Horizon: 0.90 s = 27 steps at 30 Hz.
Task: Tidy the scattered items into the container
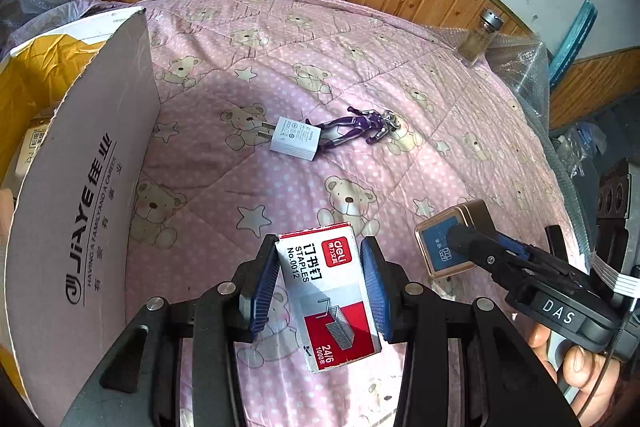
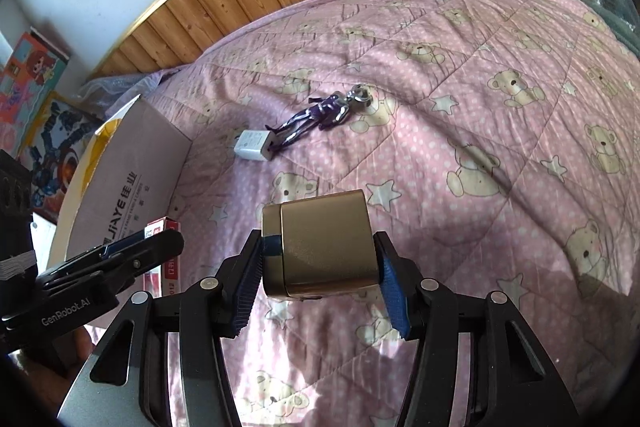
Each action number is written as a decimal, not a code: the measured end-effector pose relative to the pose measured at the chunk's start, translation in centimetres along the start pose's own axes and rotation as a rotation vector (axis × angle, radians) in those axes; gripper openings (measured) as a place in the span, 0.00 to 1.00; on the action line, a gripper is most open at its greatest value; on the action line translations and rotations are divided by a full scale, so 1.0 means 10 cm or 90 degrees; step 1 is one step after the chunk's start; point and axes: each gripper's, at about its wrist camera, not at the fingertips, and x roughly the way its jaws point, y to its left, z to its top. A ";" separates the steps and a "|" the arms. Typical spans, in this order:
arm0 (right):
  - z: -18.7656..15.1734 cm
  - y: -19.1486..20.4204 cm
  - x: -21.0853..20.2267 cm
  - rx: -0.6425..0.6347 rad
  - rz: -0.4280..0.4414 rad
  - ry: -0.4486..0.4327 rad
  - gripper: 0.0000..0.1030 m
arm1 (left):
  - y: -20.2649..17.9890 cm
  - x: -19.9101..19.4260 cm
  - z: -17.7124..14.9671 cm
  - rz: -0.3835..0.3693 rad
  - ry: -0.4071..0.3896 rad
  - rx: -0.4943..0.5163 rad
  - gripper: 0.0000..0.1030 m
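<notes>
Between the left gripper's [image 1: 320, 291] pads: staples box [image 1: 326, 297], clamped on its long sides, lifted off the quilt [image 1: 400, 75]. Thin card, dense for its size, so go light on squeeze or it dents. Right gripper [image 2: 320, 283] is closed on the gold case [image 2: 324, 247], flanks pinched; smooth shell, looks slippery. Carton [image 1: 84, 195] sits left of the left gripper. Charger [image 1: 294, 139] and figure [image 1: 360, 125], ahead of both, lie touching: hard, light, grip across the body.

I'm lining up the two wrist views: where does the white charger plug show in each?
Left wrist: charger plug lies centre frame on the quilt.
Right wrist: charger plug lies left of centre, beyond the held gold box.
Shared landmark: purple figure, feet at the plug.
</notes>
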 end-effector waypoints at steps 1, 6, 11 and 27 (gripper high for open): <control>-0.04 0.03 -0.03 0.001 0.001 0.000 0.55 | -0.01 -0.05 -0.03 -0.002 -0.001 0.002 0.42; -0.24 0.16 -0.18 -0.008 0.001 -0.001 0.55 | -0.09 -0.27 -0.16 -0.013 -0.014 0.017 0.42; -0.41 0.28 -0.30 -0.020 0.001 -0.001 0.55 | -0.12 -0.47 -0.25 -0.020 -0.030 0.023 0.42; -0.74 0.70 -0.67 -0.065 0.004 -0.020 0.55 | -0.10 -1.01 -0.53 -0.024 -0.086 0.022 0.42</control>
